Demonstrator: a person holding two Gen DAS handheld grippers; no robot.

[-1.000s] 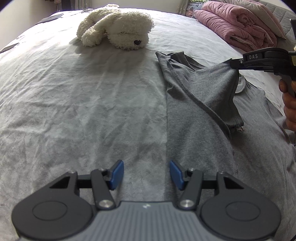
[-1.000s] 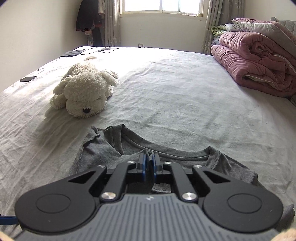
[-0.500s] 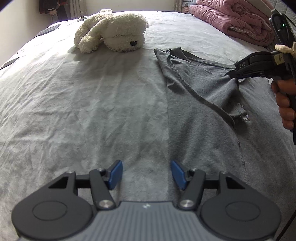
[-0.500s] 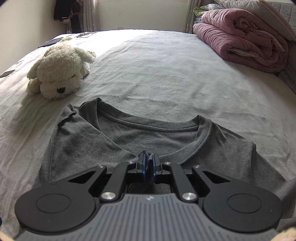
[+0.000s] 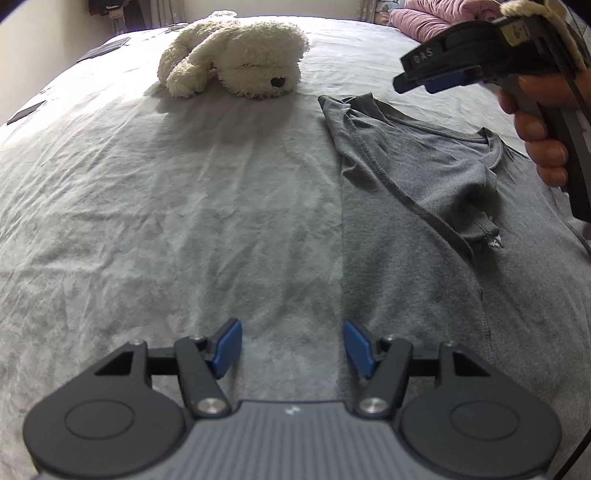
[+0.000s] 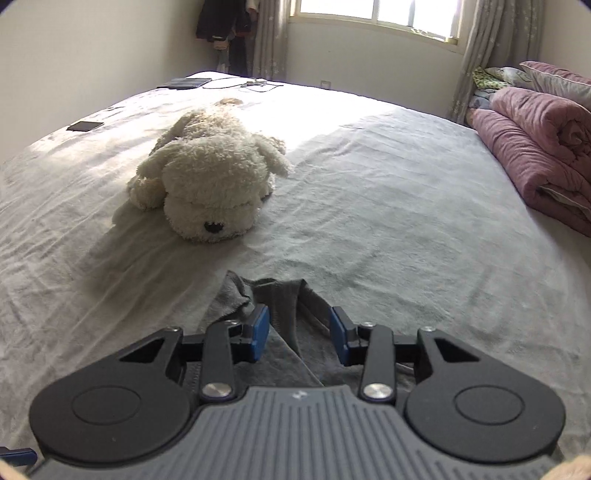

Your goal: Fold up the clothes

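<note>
Left tongs (image 5: 291,345): blue pads apart, nothing between them, held over the bed (image 5: 147,221) just beside the straight folded left edge of the grey T-shirt (image 5: 424,240); the right pad sits over that edge, no contact visible. Right tongs (image 6: 299,334): jaws have just been opening and now stand apart; grey fabric lies below the gap, pads not pressing on it. In the left wrist view the right tongs (image 5: 424,83) hang in the air above the shirt's collar area, clear of the cloth, with a hand (image 5: 535,133) wrapped round the handle. T-shirt: lies flat on the bed, right of the left tongs, left sleeve side folded inward over the body so the sleeve hem runs diagonally across the chest; neckline (image 5: 491,147) toward the far side. From the right wrist view only the shirt's near shoulder and bunched sleeve corner (image 6: 255,295) show, just ahead of the pads. Beyond the shirt: white plush dog (image 6: 210,184) lying on the pale grey bedcover, near the shirt's far corner but apart from it. Far right: rolled pink quilt (image 6: 535,147) at the bed's edge. Far left of the bed: a dark flat phone-like item (image 6: 85,126). Window (image 6: 376,14) with curtains on the back wall.
</note>
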